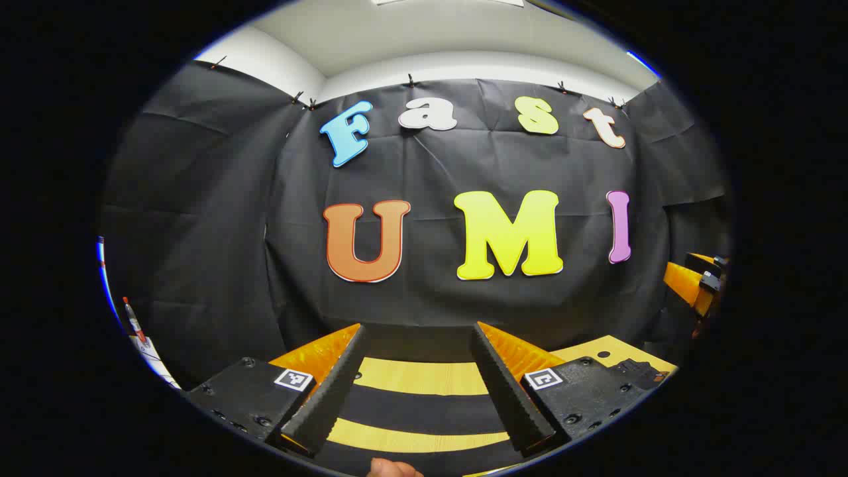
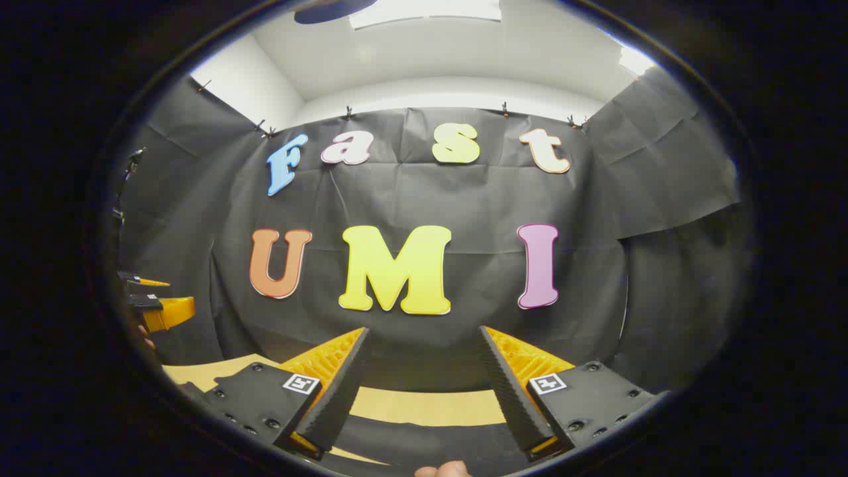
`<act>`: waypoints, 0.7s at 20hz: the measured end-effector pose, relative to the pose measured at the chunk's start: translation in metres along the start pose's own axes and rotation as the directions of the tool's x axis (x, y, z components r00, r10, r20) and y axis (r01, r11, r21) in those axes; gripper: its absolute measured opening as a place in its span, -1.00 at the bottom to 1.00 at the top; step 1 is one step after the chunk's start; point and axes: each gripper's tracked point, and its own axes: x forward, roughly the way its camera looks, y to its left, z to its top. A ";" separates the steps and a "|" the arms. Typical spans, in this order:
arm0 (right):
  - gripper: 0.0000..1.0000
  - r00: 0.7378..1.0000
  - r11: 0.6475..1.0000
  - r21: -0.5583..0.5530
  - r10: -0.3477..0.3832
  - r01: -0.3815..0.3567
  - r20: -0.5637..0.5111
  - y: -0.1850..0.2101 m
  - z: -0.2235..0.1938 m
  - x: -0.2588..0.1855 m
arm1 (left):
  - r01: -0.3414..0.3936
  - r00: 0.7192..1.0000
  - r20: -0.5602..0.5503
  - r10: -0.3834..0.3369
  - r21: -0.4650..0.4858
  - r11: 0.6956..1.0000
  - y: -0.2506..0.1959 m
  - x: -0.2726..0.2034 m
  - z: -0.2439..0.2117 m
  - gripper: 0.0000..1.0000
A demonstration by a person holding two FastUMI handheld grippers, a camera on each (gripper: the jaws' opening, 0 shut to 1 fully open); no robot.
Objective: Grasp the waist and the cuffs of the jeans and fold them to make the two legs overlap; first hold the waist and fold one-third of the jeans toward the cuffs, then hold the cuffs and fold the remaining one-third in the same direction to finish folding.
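Note:
My left gripper is held above the table, open, with nothing between its fingers, facing the black cloth wall. Below it, dark bands of cloth lie across the wooden table; I cannot tell whether they are the jeans. My right gripper is also open and empty, facing the same wall. Dark cloth lies beneath it on the wooden table. The right gripper's body appears at the right edge of the left gripper view. The left gripper's body sits at the left edge of the right gripper view.
The black cloth wall stands close behind the table's far edge. A fingertip shows at the bottom of the left gripper view, another fingertip at the bottom of the right gripper view. A red-capped object sits far left.

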 end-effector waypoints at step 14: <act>0.96 0.998 0.998 -0.005 -0.056 0.056 0.034 -0.023 0.009 0.006 | 0.017 0.999 0.041 -0.020 0.066 0.998 -0.008 -0.007 0.008 0.99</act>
